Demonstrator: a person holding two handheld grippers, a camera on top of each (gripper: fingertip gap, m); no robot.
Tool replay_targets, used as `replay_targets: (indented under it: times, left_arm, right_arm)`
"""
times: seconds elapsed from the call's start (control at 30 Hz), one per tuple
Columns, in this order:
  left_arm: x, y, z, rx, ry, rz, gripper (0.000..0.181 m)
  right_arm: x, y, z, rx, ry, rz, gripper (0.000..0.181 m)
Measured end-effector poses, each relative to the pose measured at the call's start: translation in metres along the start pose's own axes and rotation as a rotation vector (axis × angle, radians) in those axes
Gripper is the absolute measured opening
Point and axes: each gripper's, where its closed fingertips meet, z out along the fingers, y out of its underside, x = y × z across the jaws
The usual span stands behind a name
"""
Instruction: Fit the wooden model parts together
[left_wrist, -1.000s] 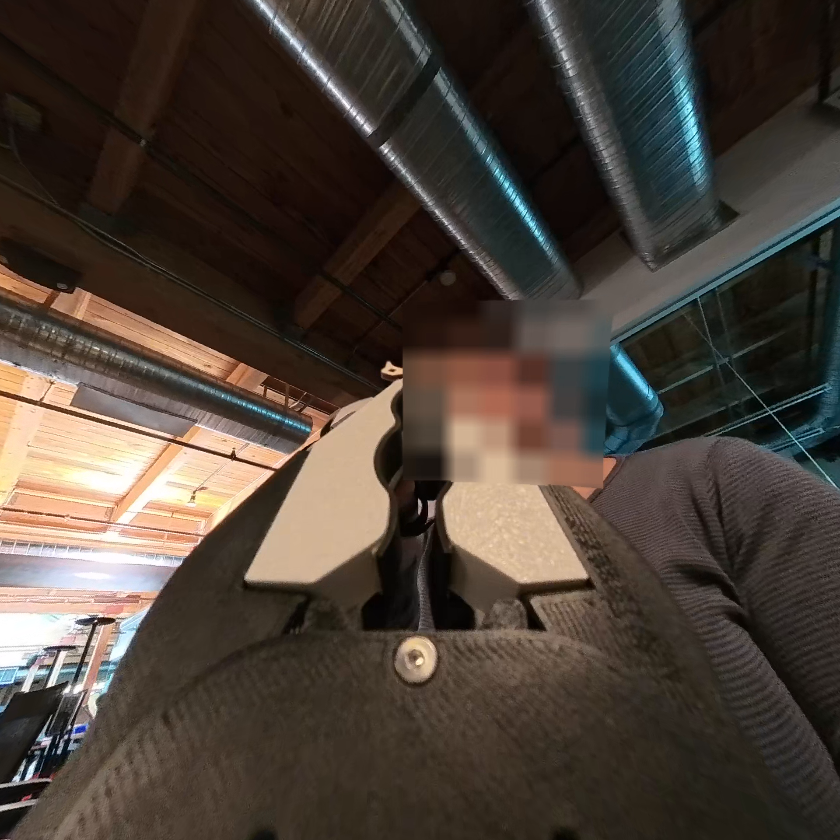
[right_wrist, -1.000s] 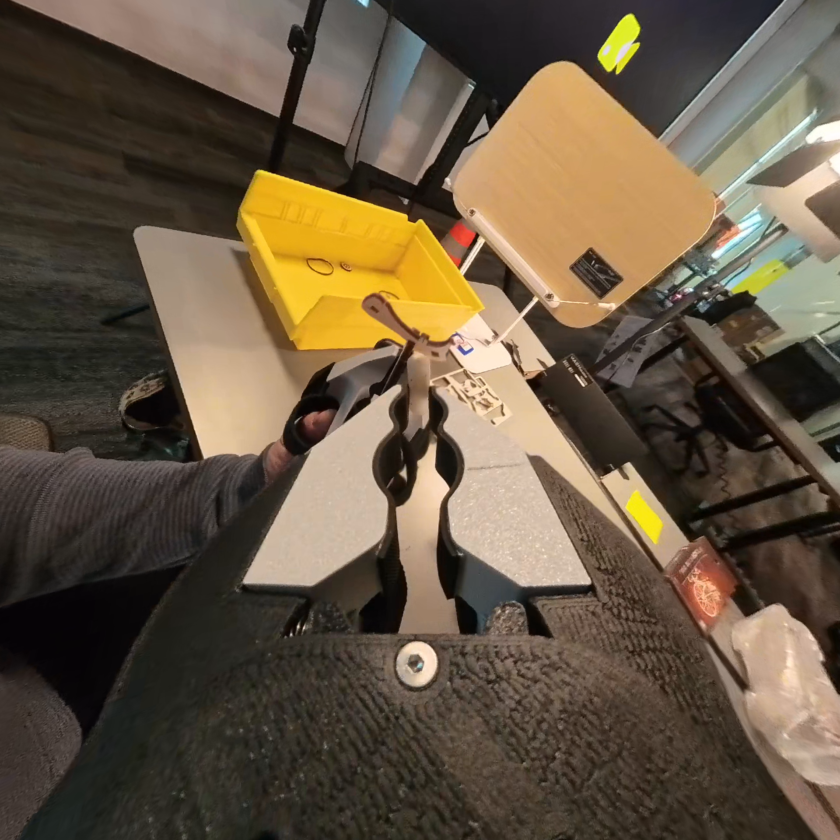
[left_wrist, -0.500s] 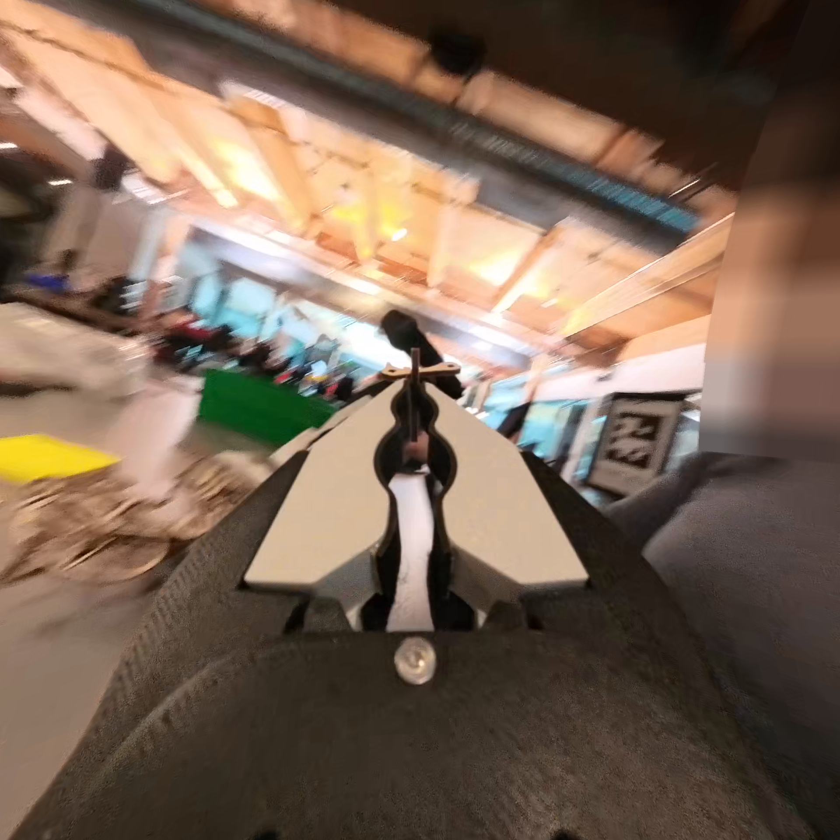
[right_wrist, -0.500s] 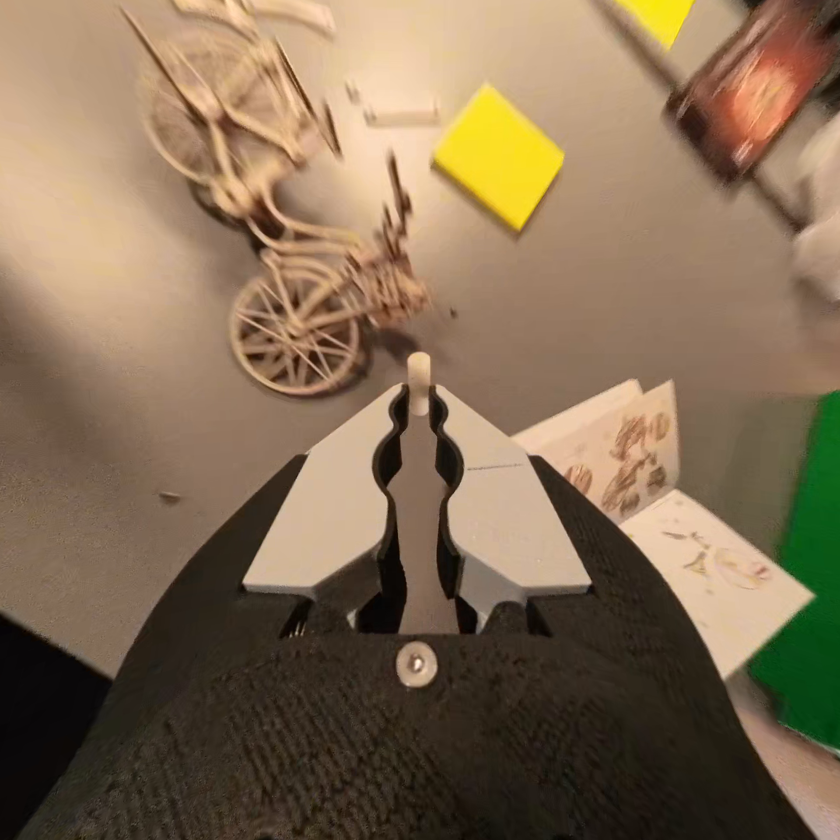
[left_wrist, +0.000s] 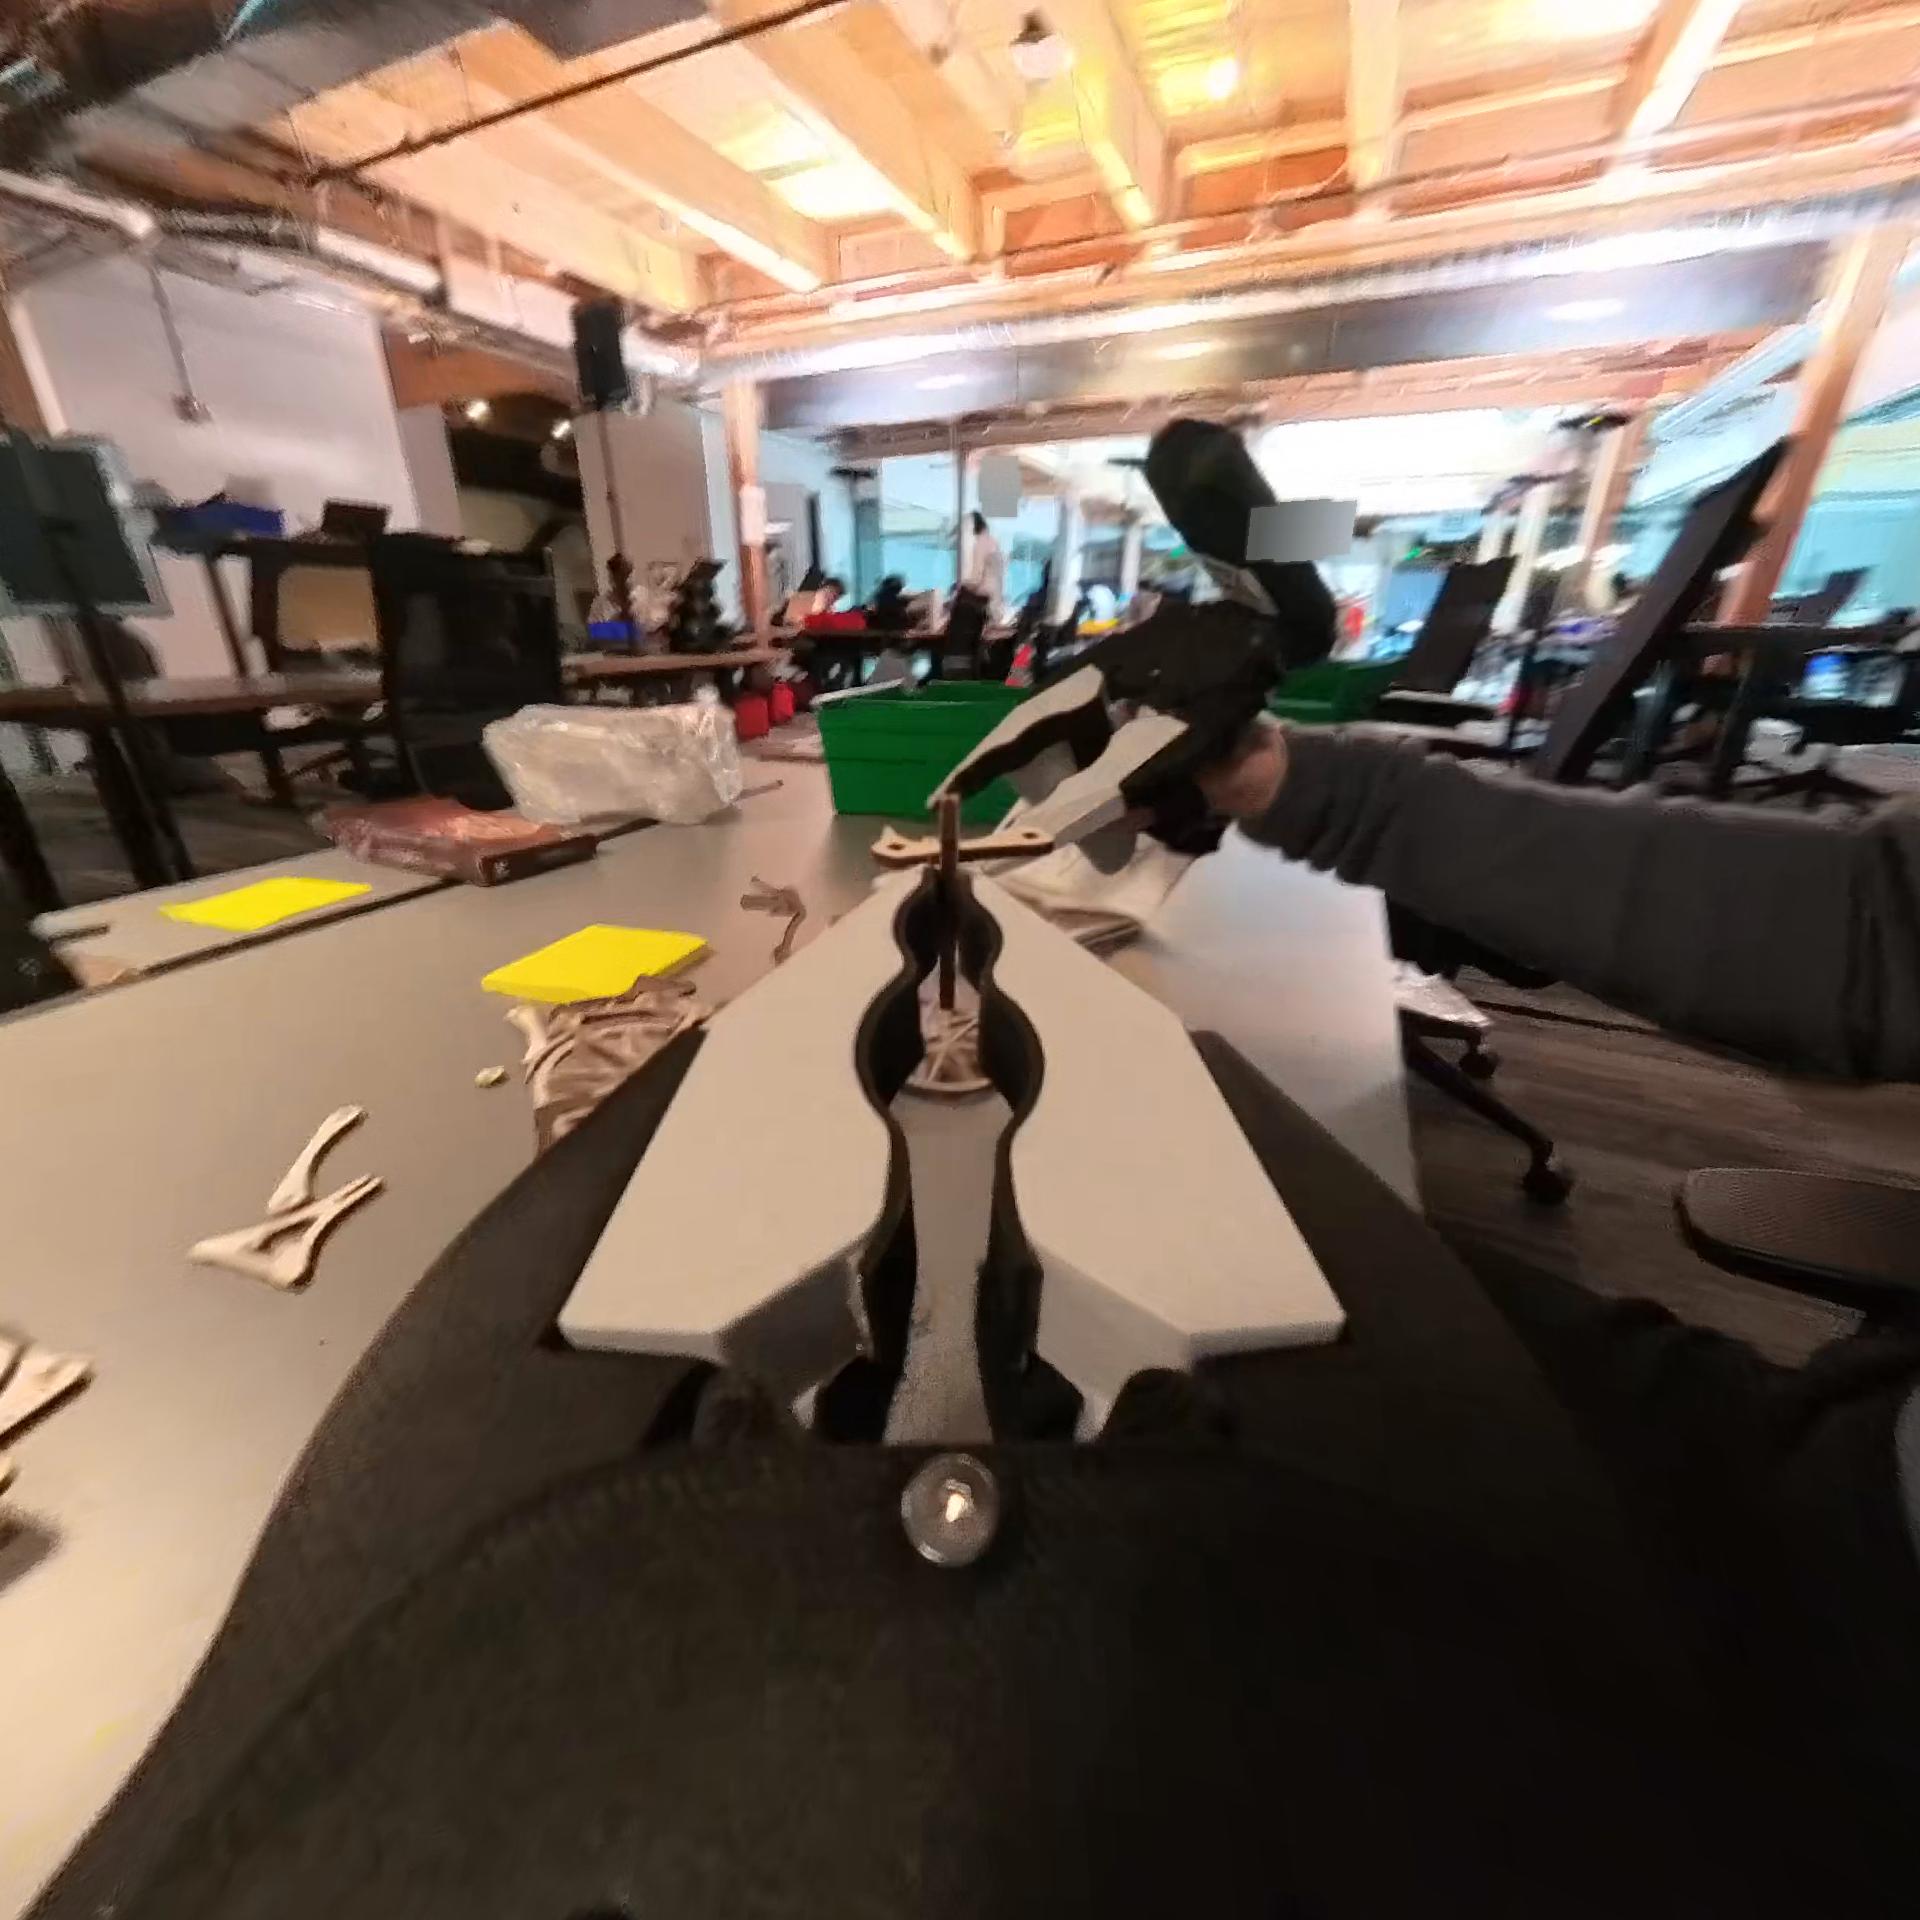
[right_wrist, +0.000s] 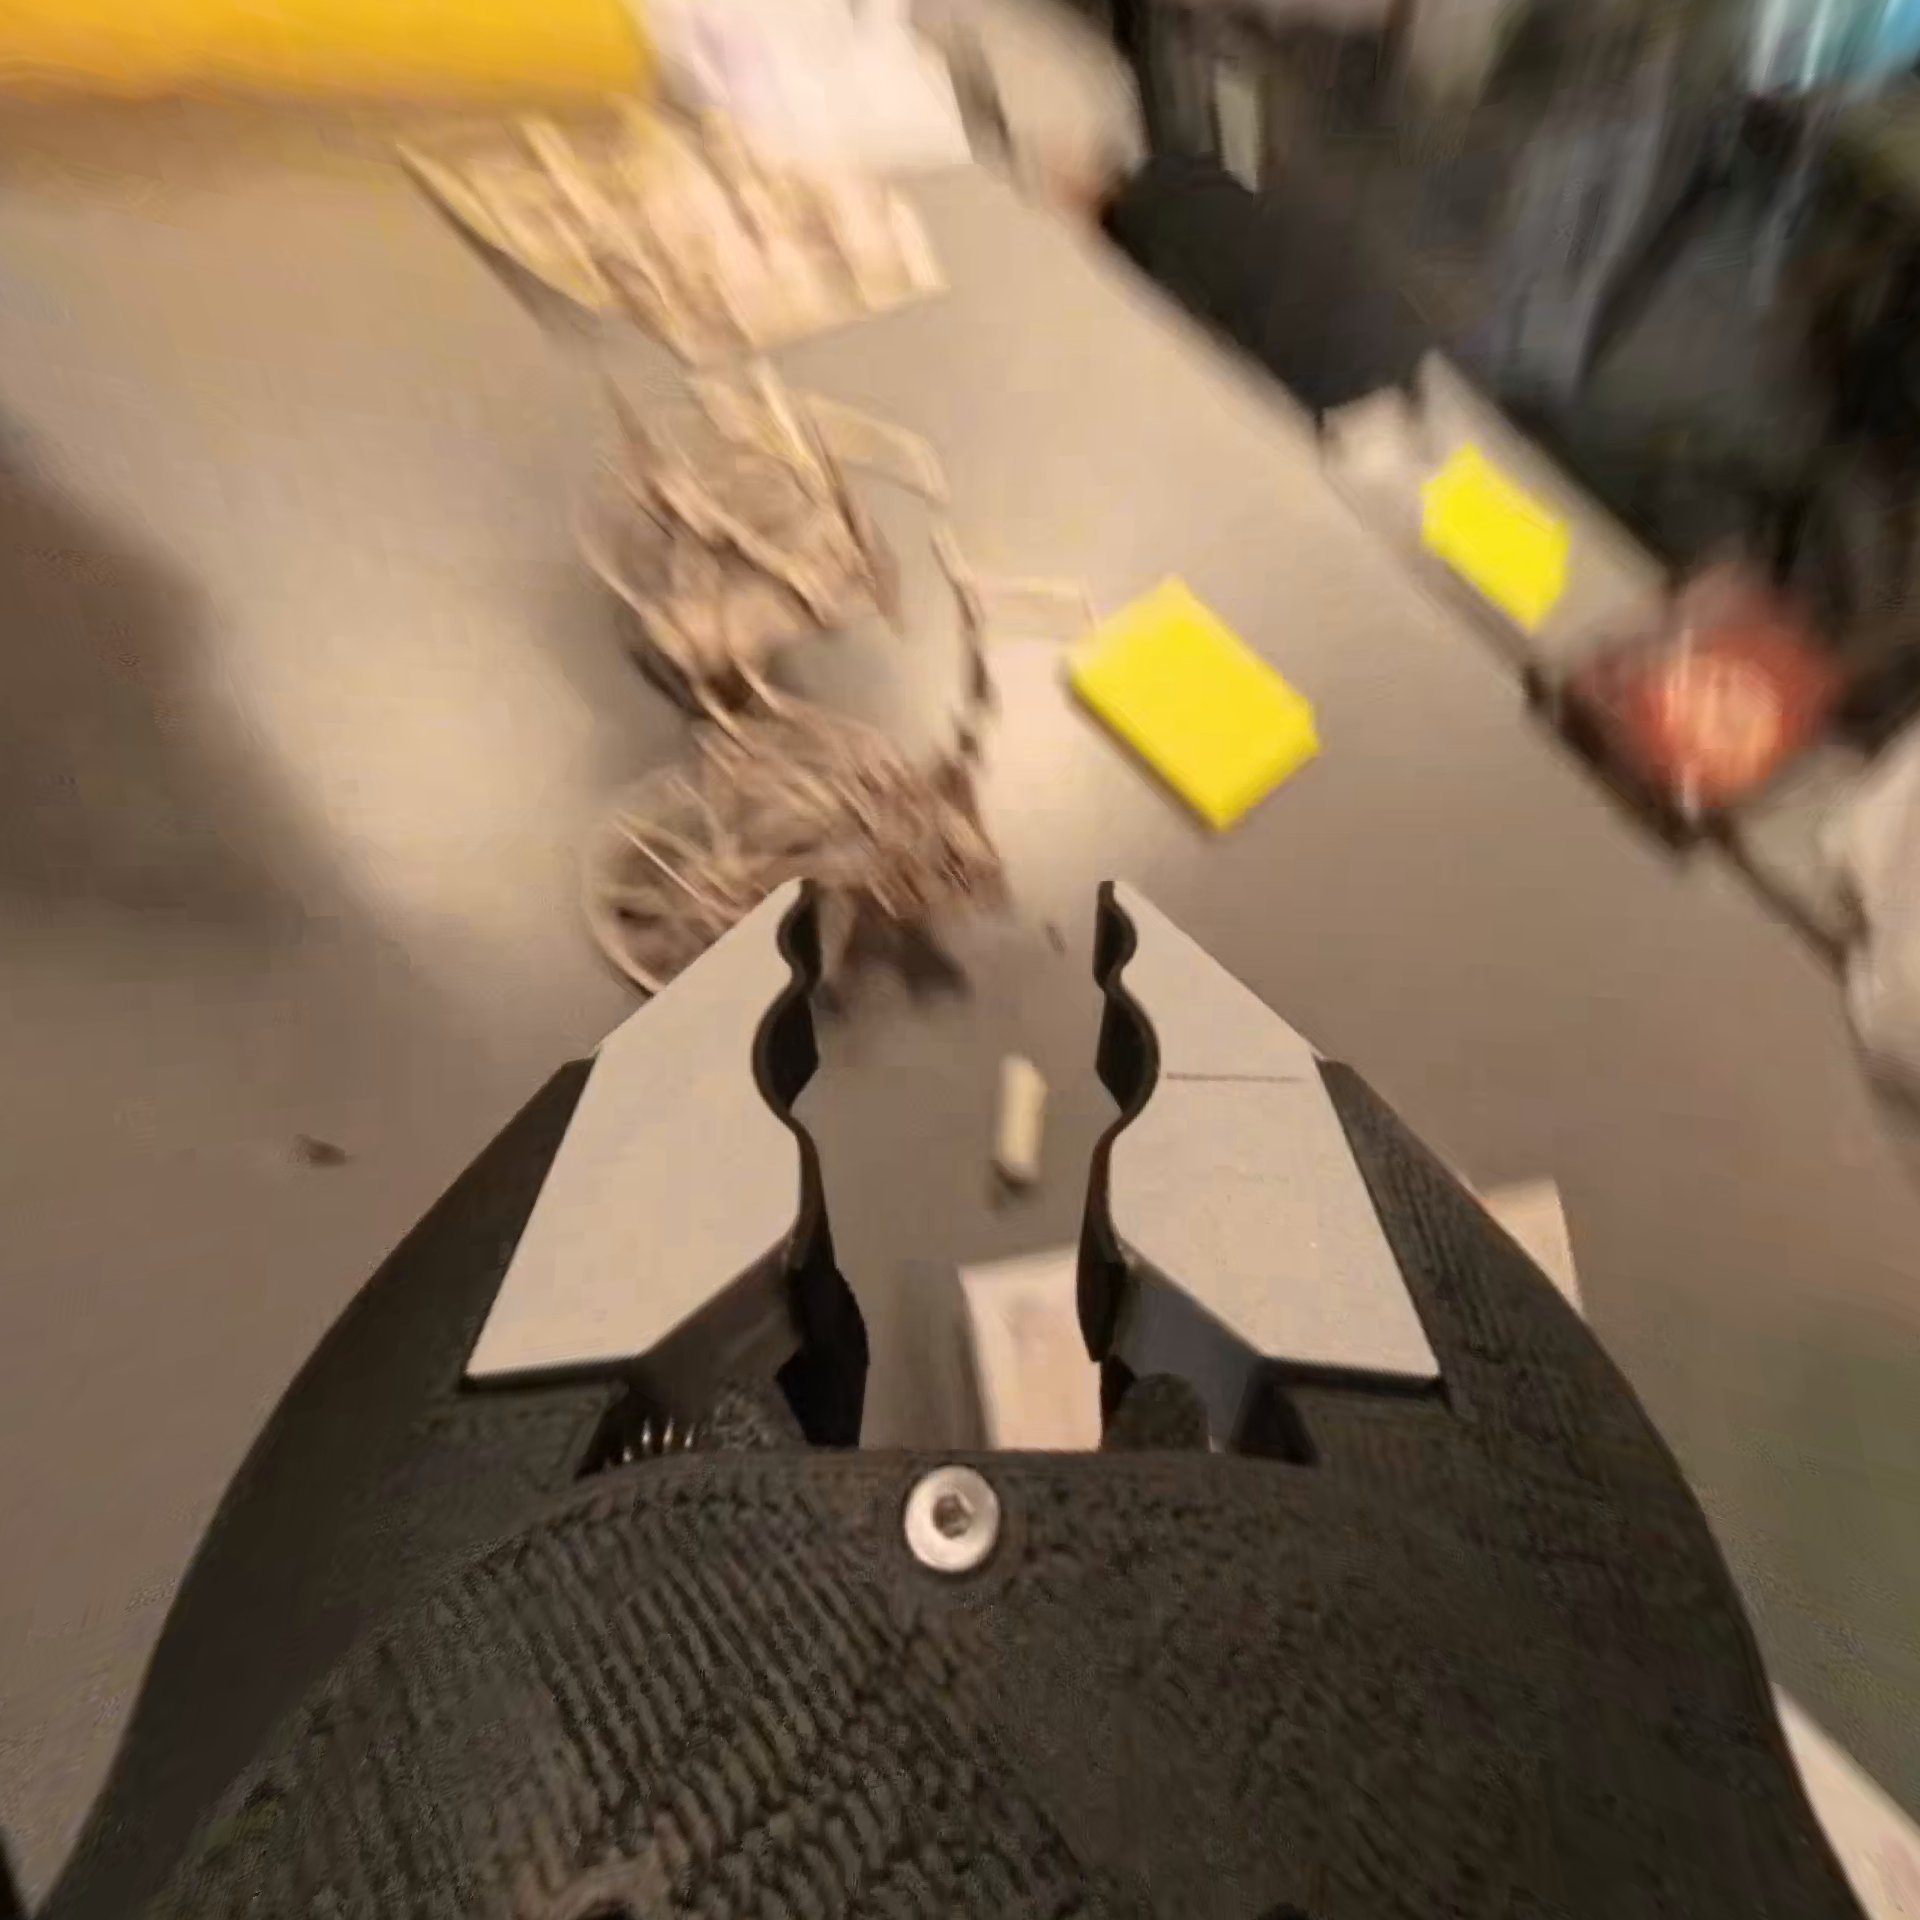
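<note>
Left gripper (left_wrist: 948, 883) was clamped on a thin wooden model part (left_wrist: 948, 847), a cross-shaped piece held upright above the grey table (left_wrist: 208, 1039). Right gripper (right_wrist: 951, 904) had its jaws apart and held nothing; a small wooden peg (right_wrist: 1020, 1132) lay on the table below them, near the blurred wooden bicycle model (right_wrist: 769, 665).

A: The left gripper (left_wrist: 948, 883) is showing matt grey plastic fingers and a rough, textured black body; the thin part (left_wrist: 961, 847) it is pinching is looking like pale raw wood.

B: The table (left_wrist: 260, 1049) is looking smooth and matt; the bag (left_wrist: 613, 758) is shining like clear plastic.
</note>
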Motion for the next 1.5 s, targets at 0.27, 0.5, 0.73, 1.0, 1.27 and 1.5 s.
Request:
replay_targets:
  times: [0.27,0.5,0.73,1.0,1.27,1.5]
  left_arm:
    - [0.043,-0.011,-0.003,0.080,0.224,0.049,0.001]
    - [0.049,-0.008,-0.003,0.065,0.268,0.020,0.001]
    - [0.054,-0.003,-0.002,0.035,0.301,0.011,0.001]
    - [0.060,-0.008,-0.007,0.060,0.381,-0.076,0.001]
    - [0.061,-0.009,-0.009,0.066,0.401,-0.103,0.001]
    - [0.054,-0.002,-0.007,0.021,0.368,-0.154,0.001]
  right_arm:
    - [-0.137,-0.120,-0.094,0.854,-0.710,0.136,0.052]
    - [-0.166,-0.126,-0.057,0.731,-0.772,0.154,0.054]
    - [-0.187,-0.114,-0.030,0.539,-0.693,-0.056,0.046]
    - [-0.193,-0.115,-0.033,0.540,-0.817,-0.011,0.046]
    - [-0.196,-0.116,-0.038,0.546,-0.930,0.053,0.039]
    - [-0.190,-0.110,-0.028,0.511,-0.852,0.027,0.036]
